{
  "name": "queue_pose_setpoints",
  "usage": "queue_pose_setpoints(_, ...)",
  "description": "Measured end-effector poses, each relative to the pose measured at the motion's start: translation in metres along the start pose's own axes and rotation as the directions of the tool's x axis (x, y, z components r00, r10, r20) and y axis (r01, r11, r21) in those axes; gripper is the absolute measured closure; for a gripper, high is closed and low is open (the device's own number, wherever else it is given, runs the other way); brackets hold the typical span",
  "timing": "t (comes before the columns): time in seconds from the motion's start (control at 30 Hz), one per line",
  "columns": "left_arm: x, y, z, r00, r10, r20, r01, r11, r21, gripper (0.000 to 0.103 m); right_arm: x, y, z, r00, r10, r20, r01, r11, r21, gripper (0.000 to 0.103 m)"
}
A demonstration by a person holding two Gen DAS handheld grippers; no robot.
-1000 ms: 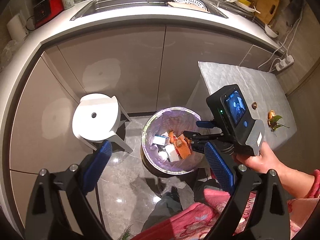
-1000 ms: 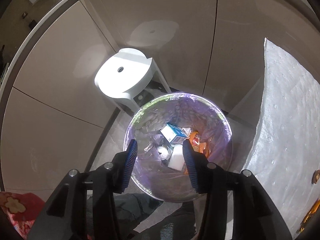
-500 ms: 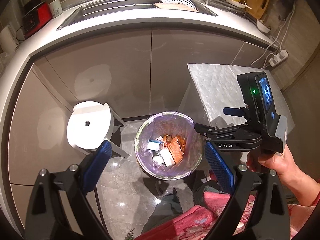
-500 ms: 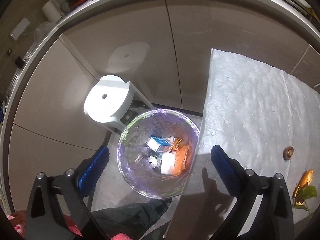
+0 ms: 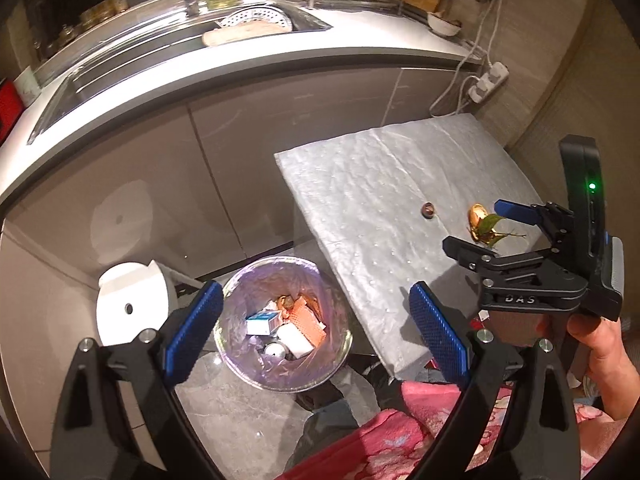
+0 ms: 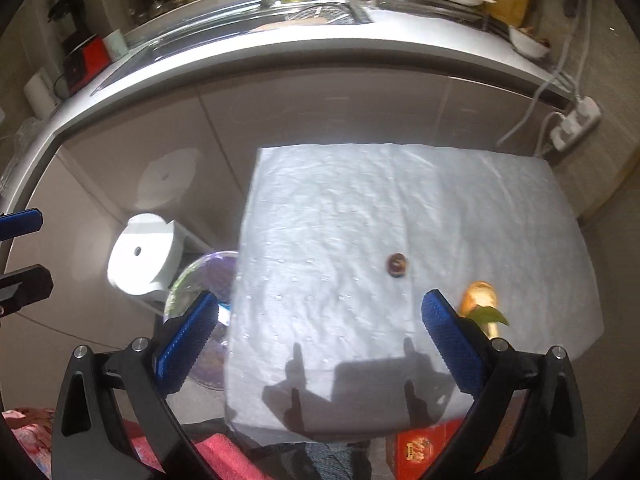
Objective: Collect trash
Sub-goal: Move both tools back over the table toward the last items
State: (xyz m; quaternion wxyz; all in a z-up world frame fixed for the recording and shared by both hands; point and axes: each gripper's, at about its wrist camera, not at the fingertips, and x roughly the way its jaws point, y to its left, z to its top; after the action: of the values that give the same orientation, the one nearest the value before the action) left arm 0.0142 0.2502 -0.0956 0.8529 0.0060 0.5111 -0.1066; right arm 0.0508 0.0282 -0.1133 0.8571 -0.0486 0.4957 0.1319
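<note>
Both grippers gape wide and empty; the right gripper (image 6: 320, 336) hangs low in frame, orange peel (image 6: 478, 298) beside its right fingertip, over the table (image 6: 340, 208).

The left gripper (image 5: 316, 326), black-framed with blue textured finger pads (image 5: 191, 332), stood with its jaws spread wide and nothing between them. The right gripper (image 6: 326, 334), of the same build, was likewise wide apart and empty. In the left wrist view it appeared at three o'clock, level, held by the person's bare right hand (image 5: 596, 344) wrapped around its grip from below.
</note>
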Motion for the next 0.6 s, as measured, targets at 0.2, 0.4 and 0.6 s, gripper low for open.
queue_pose_setpoints(0.2,0.045,-0.056,0.031,0.997,-0.074,-0.011,0.075,0.985,0.155,0.013,-0.029,-0.074,-0.025,0.995,-0.102,0.007,0.099,0.981,0.167,0.002)
queue_pose_setpoints(0.4,0.104,-0.113,0.058,0.993,-0.115,-0.040,0.122,0.947,0.299,0.013,-0.054,-0.135,-0.047,0.988,-0.157,-0.003,0.150,0.936,0.320,0.002)
queue_pose_setpoints(0.6,0.184,-0.152,0.071,0.979,-0.123,-0.161,0.175,0.914,0.366,0.035,-0.071,-0.180,-0.064,0.985,-0.172,-0.026,0.168,0.897,0.408,0.002)
